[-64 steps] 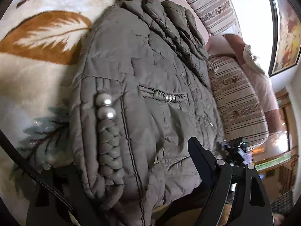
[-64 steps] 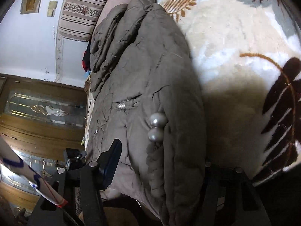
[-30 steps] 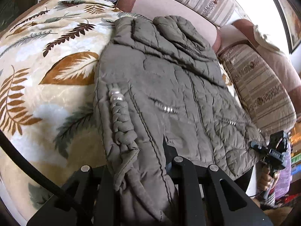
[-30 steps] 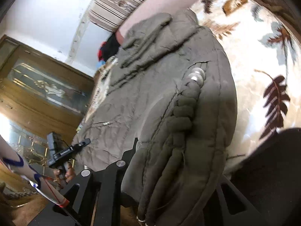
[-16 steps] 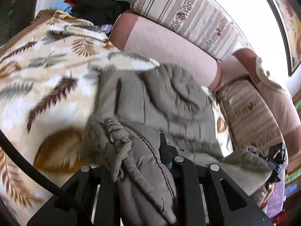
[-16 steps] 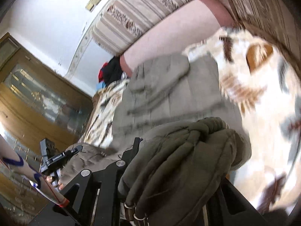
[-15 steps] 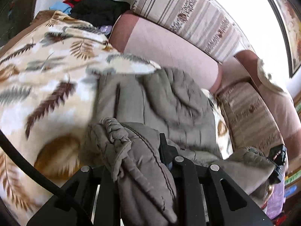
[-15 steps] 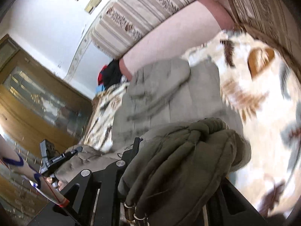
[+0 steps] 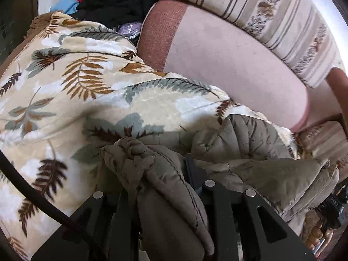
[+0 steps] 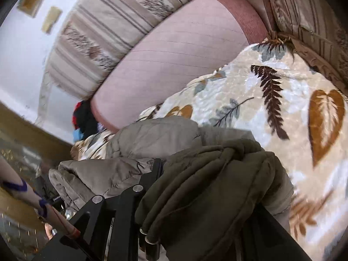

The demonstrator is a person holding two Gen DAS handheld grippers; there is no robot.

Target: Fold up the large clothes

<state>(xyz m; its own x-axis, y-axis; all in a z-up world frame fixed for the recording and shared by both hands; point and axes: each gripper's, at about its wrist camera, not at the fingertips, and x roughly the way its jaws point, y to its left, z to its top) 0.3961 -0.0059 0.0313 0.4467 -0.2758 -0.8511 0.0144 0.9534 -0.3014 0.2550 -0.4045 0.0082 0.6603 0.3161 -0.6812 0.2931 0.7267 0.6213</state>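
- On leaf-print blanket [image 9: 65,100]: jacket [image 9: 250,139], half folded, lay at 12 o'clock from both grippers.
- Left gripper [image 9: 165,187] and right gripper [image 10: 206,187] each clamped a hem corner; both equally near.

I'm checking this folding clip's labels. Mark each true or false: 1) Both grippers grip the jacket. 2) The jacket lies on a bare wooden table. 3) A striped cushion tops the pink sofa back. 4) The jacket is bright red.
1) True: the left gripper and right gripper both clamp the jacket.
2) False: it lies on a leaf-print blanket.
3) True: the striped cushion sits above the pink sofa back.
4) False: it is grey-olive.
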